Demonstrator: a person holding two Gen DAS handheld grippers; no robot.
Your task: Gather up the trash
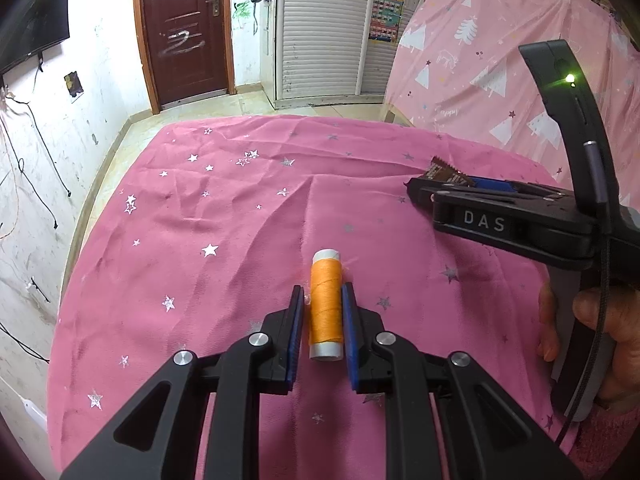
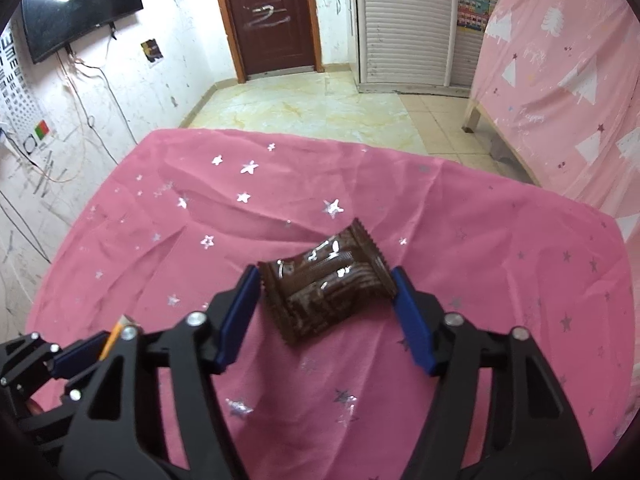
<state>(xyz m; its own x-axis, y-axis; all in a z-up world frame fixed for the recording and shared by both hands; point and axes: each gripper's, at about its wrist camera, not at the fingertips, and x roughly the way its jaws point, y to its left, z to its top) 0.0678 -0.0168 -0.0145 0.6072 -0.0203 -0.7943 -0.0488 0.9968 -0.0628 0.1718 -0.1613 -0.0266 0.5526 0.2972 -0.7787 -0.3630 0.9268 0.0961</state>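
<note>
An orange thread spool lies between the blue pads of my left gripper; the right pad touches it and the left pad stands a sliver off. A brown snack wrapper sits between the pads of my right gripper, which press its two ends so that it bows upward. The right gripper also shows at the right of the left wrist view, with the wrapper's end sticking out. The spool shows as a sliver at the lower left of the right wrist view.
Both grippers are over a table draped in a pink star-printed cloth. Beyond its far edge is a tiled floor, a brown door and a white louvred cabinet. A pink-covered bed stands at the right.
</note>
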